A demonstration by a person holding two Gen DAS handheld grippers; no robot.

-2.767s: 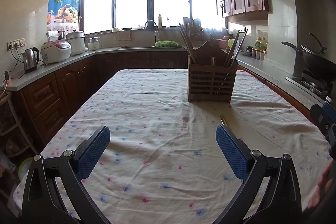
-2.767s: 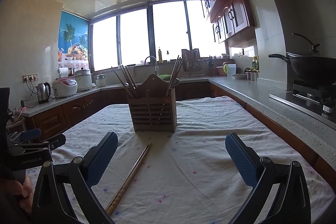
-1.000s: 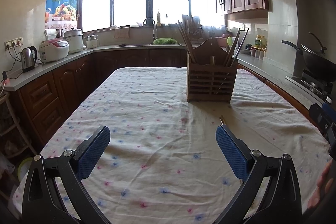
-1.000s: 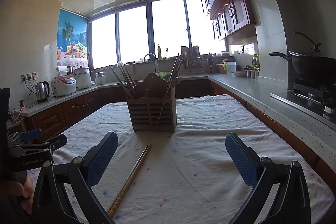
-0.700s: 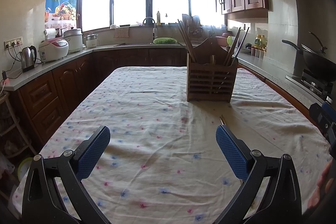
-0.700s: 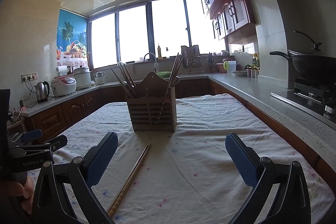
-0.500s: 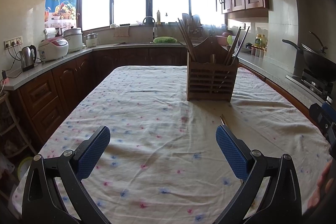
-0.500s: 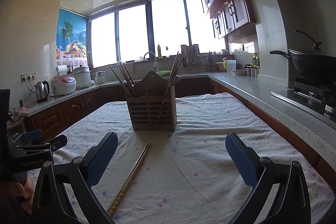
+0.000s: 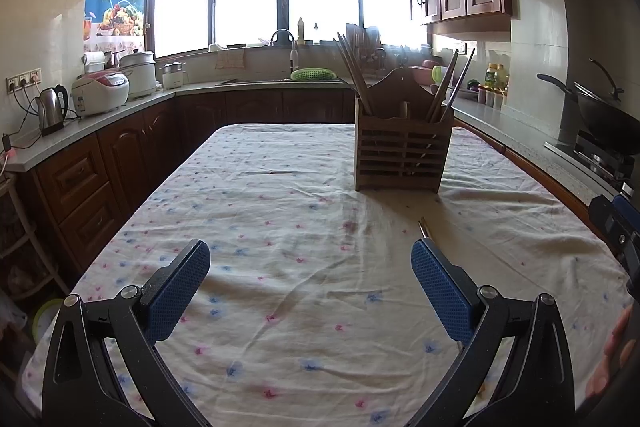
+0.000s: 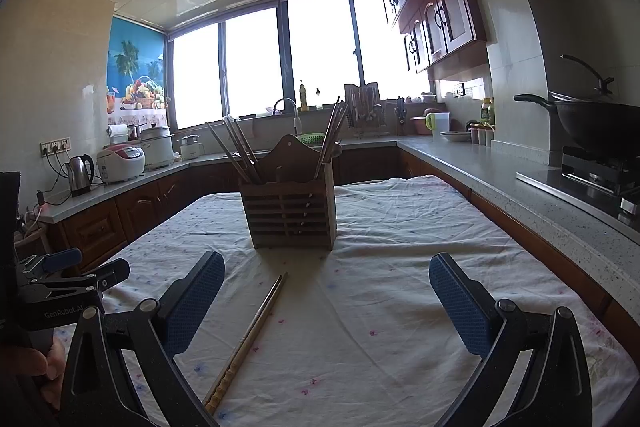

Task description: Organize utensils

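Note:
A slatted wooden utensil holder [image 9: 403, 157] [image 10: 292, 213] stands upright on the cloth-covered table [image 9: 280, 211], with several chopsticks leaning out of it. A loose pair of chopsticks [image 10: 250, 337] lies flat on the cloth, in front of the holder, near my right gripper's left finger. In the left wrist view only their tips [image 9: 423, 227] show beside the right pad. My left gripper [image 9: 310, 291] hovers low over the cloth, open and holding nothing. My right gripper [image 10: 326, 299] is also open and holds nothing.
Counters run along both sides, with a kettle [image 9: 52, 107] and rice cookers [image 9: 102, 93] on the left and a wok [image 10: 596, 129] on the stove at right. A sink with a tap [image 9: 286, 45] is at the back under the window.
Both grippers have stayed open and nearly still. The views have only drifted slightly.

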